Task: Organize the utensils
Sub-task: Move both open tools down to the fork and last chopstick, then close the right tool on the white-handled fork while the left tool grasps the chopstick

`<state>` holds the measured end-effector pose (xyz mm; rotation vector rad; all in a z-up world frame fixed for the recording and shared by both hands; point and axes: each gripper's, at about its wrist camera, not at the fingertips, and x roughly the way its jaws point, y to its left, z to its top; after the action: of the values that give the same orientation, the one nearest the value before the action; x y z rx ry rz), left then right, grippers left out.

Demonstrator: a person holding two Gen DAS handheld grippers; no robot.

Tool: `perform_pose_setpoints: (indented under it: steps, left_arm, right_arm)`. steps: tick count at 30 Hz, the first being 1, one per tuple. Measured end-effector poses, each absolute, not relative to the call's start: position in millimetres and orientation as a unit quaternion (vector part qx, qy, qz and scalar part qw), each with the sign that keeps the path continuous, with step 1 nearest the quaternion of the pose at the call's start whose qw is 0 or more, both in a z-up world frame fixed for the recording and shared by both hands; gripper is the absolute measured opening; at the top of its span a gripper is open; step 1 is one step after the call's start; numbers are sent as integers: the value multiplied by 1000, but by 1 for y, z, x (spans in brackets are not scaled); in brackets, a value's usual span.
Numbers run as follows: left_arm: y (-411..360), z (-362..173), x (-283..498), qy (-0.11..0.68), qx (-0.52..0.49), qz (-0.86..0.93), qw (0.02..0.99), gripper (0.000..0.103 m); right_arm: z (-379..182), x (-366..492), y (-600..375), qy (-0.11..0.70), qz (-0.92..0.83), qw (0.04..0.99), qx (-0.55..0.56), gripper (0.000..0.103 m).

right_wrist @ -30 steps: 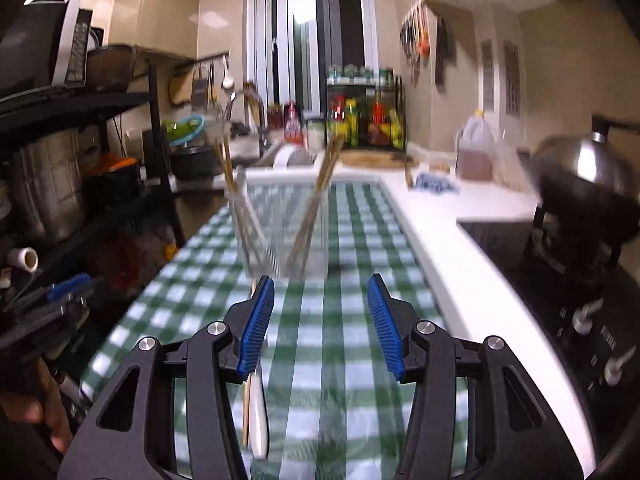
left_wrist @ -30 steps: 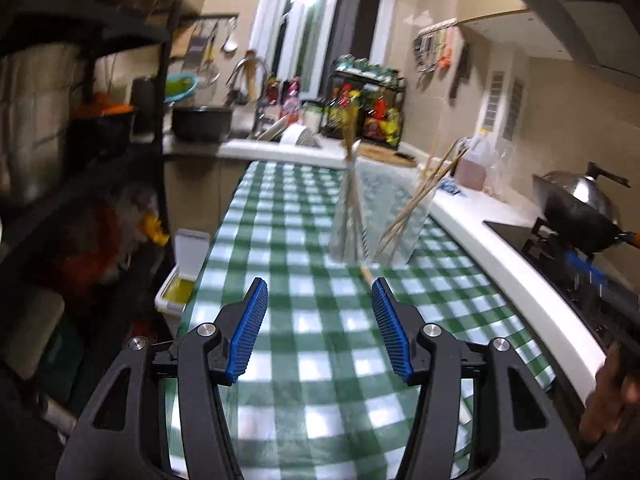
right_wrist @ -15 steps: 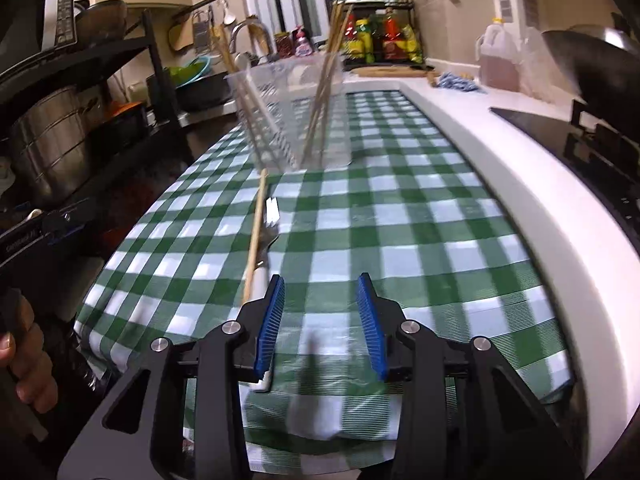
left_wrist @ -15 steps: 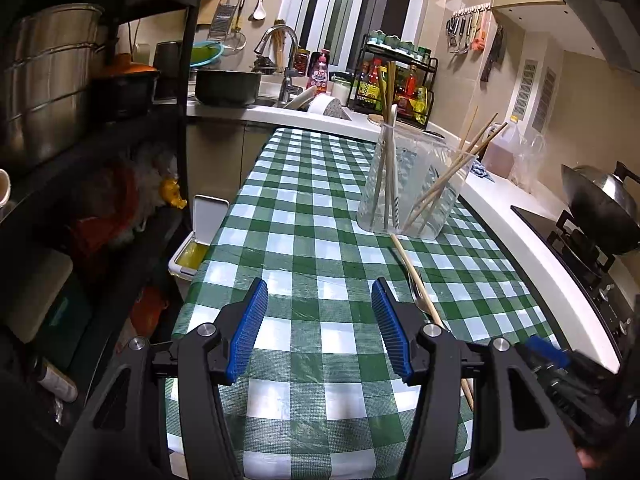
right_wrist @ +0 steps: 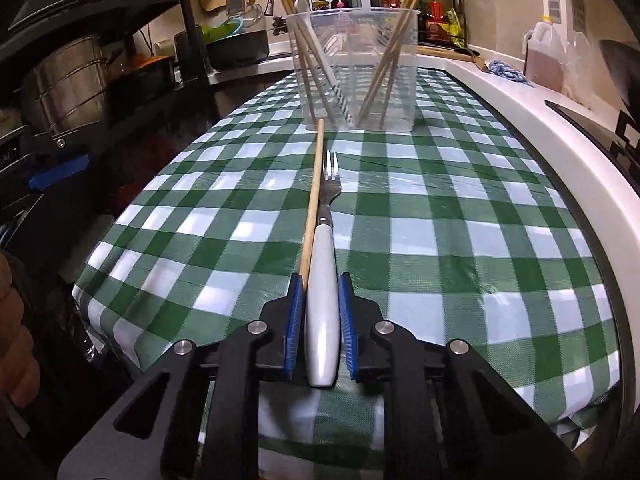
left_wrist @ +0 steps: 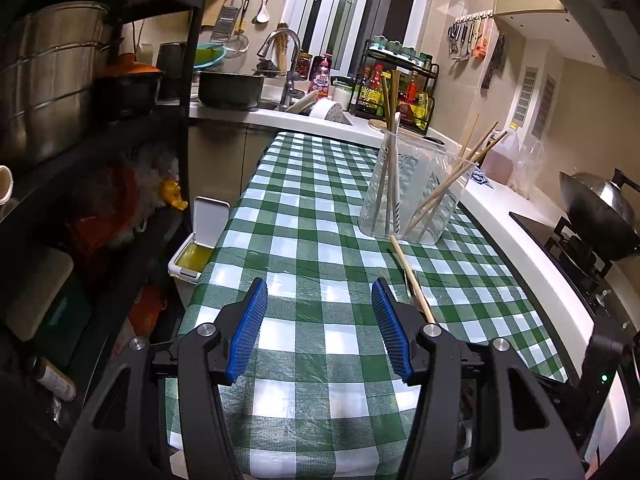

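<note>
Dropped lower, right claw (right_wrist: 319, 322) closing around smooth white fork handle (right_wrist: 321, 312) beside wooden chopstick (right_wrist: 313, 204); left claw (left_wrist: 320, 330) released. Ribbed clear plastic holder (right_wrist: 354, 68) containing chopsticks.

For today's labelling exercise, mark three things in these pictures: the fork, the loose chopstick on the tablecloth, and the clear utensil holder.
fork (right_wrist: 322, 280): right wrist view, on its white handle.
chopstick (right_wrist: 313, 204): right wrist view, mid-shaft, beside the fork.
utensil holder (right_wrist: 360, 68): right wrist view, on its clear front wall.

A wok (left_wrist: 600, 208) sits right of the green checked tablecloth (left_wrist: 320, 208).
</note>
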<state>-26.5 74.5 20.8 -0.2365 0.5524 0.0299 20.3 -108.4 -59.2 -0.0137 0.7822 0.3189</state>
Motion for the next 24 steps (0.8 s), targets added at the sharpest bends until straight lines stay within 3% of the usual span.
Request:
perform_pose_setpoints:
  steps: [11,24]
  left_arm:
    - [79,17,-24,277,-113,29,954,54]
    - [69,10,-22,287,-99,23,953,54]
  right_arm:
    - [-63,41,-68,390,167,905,16,23]
    - [-61,34,-96,389,164,905,50,17]
